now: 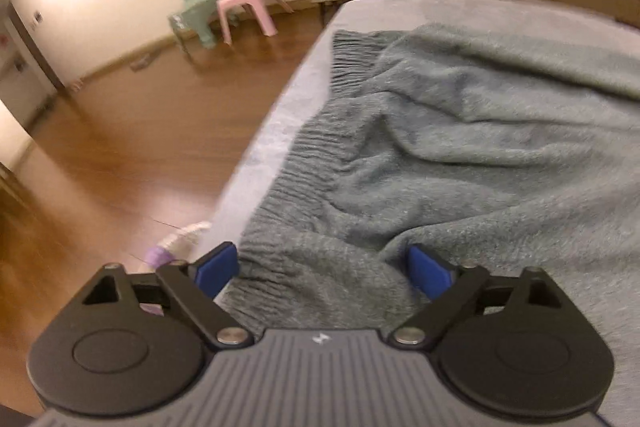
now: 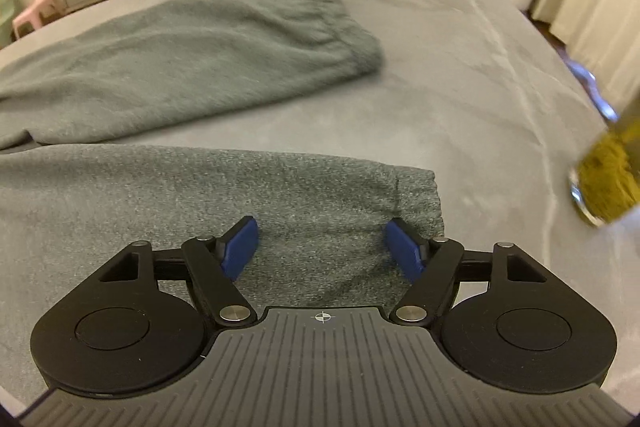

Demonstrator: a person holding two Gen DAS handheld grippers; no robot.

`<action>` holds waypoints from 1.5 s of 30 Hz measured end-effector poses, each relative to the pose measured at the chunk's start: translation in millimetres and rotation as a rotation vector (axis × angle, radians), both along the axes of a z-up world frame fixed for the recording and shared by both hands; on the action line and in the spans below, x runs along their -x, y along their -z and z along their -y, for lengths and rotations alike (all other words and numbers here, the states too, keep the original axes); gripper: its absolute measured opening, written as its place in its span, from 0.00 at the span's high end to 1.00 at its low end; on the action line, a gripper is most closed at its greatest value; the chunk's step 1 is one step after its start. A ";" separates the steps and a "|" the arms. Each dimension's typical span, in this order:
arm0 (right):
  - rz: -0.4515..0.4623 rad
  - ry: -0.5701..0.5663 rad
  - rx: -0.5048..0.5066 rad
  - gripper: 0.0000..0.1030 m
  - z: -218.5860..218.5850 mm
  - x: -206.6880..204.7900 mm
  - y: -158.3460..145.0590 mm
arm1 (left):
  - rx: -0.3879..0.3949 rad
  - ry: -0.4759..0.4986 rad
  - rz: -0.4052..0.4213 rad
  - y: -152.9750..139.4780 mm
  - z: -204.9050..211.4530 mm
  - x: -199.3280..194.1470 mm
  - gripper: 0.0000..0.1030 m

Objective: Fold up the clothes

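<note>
The knit (image 1: 460, 131) lies spread on the bed (image 2: 460, 75), soft, limp, light. Left hand-held gripper (image 1: 324, 269) stands wide over the ribbed hem at 6 o'clock; right hand-held gripper (image 2: 322, 247) wide over the cuff (image 2: 416, 195). Pinch those firmer ribbed edges.

Grey-green fuzzy knit garment (image 1: 460, 147), looks like trousers, spread on the grey bed cover (image 2: 460, 87). Ribbed waistband (image 1: 304, 163) runs along the bed's left edge, rumpled, with deep creases fanning out from it across the body. Two legs extend away from it, lying side by side with a strip of bed showing between: far leg (image 2: 200, 59) flat with slight wrinkles, cuff end rounded; near leg (image 2: 240, 195) flat, seamed cuff (image 2: 418, 195) squared off.
</note>
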State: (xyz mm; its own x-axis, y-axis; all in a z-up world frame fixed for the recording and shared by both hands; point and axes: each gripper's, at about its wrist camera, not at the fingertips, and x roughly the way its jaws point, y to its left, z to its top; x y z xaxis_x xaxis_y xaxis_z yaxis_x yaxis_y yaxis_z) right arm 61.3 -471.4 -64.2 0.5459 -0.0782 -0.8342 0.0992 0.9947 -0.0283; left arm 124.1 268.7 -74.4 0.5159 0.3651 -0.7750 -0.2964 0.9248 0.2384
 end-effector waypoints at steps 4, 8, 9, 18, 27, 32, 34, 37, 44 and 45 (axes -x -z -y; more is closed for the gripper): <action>0.028 0.075 -0.068 0.42 23.1 9.5 -8.1 | 0.009 0.079 0.000 -0.9 6.3 -0.9 0.10; 0.053 0.105 -0.110 0.44 27.9 11.7 -15.9 | 0.061 0.050 0.006 4.8 -12.2 6.1 0.09; 0.073 0.106 -0.136 0.43 28.7 5.6 -22.4 | 0.079 0.039 0.027 -0.7 -15.2 8.8 0.15; 0.161 0.063 -0.100 0.30 14.2 -145.9 -59.7 | 0.460 0.007 0.299 -60.1 -8.7 10.9 0.14; 0.068 0.064 -0.045 0.74 13.4 -247.0 -2.4 | 0.703 0.129 0.225 -24.0 43.9 -25.2 0.14; 0.290 -0.152 -0.110 0.98 -7.8 -178.8 -56.5 | 0.798 0.140 0.227 -20.4 74.5 -48.1 0.14; 0.392 -0.329 -0.071 0.99 -18.5 -107.3 -86.9 | 0.852 0.155 0.219 -19.4 93.0 -56.3 0.14; 0.413 -0.471 0.058 0.99 -11.4 -19.7 -97.0 | 0.919 0.199 0.196 -15.0 131.7 -69.8 0.14; 0.262 -0.318 0.008 0.86 34.6 64.1 -44.6 | 0.970 0.208 0.124 18.2 211.8 -95.3 0.14; 0.242 -0.270 -0.044 0.84 43.0 66.9 -40.3 | 0.969 0.202 0.114 22.1 219.3 -95.6 0.14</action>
State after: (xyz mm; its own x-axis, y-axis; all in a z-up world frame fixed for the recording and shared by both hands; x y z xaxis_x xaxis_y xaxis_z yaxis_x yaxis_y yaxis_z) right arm -5.6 -514.4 -23.9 0.7240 0.1287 -0.6777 -0.1686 0.9857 0.0071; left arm 219.7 49.4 -96.6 0.5886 -0.5020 -0.6337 -0.0856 0.7407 -0.6664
